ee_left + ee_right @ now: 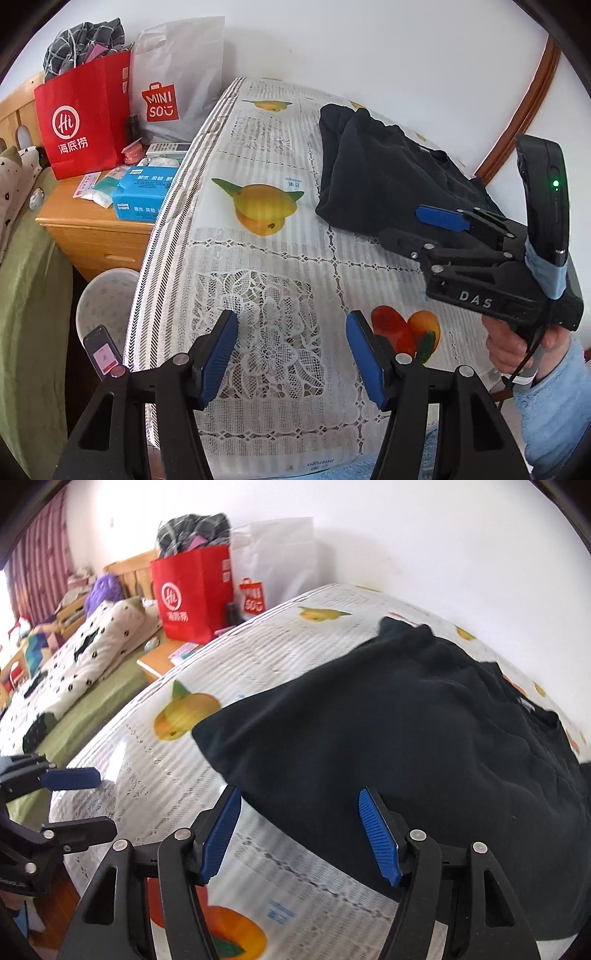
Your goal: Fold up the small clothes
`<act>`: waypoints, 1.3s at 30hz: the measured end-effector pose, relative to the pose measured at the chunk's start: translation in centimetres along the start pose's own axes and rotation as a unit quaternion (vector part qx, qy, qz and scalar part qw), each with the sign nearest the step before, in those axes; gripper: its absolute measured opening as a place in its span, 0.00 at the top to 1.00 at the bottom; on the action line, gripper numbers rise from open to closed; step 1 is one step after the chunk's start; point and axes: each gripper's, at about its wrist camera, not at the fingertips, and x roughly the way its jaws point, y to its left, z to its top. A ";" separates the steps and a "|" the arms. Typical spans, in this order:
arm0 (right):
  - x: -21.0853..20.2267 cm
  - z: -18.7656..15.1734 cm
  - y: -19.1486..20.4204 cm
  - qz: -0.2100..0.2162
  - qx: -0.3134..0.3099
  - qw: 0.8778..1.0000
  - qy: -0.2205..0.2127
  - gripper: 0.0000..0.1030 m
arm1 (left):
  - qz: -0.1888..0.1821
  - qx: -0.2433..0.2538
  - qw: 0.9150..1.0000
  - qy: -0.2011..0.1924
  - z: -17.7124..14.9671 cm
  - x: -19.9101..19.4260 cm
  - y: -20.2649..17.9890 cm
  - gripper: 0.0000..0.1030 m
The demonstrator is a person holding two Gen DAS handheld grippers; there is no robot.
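Garment: a black top [384,177] lies on the table, bunched and partly doubled over itself, toward the far right side near the wall; in the right wrist view it [424,731] fills the middle and right of the frame, with a neckline and a small white label showing at its far end.
Garment edge: the near hem runs just ahead of the right tool's fingertips; whether the pads touch the cloth cannot be told.
Right gripper: [299,834] its blue-padded fingers are spread wide, nothing between them, poised over the near edge of the garment. In the left wrist view it [417,225] is seen from the side at the cloth's near corner, held by a hand [517,347] in a light blue sleeve.
Left gripper: [291,358] fingers spread apart and empty, above bare tablecloth, well apart from the garment; it also shows at the left edge of the right wrist view [77,797].
Table: covered by a white lace-pattern cloth [258,258] printed with yellow and orange fruit.
Beside the table: a wooden nightstand [92,229] carrying a red paper bag [81,114], a white Miniso bag [177,81] and a blue tissue pack [142,194].
Lower left: a phone [103,350] with a lit screen rests against a white basin [103,306].
Further left: a bed with a green sheet [92,698] and a spotted white quilt [96,646].
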 end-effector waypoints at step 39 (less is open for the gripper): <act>-7.7 -11.8 -26.6 -0.105 0.366 0.921 -0.085 0.83 | -0.079 0.130 0.988 0.032 4.1 6.8 -16.9 0.42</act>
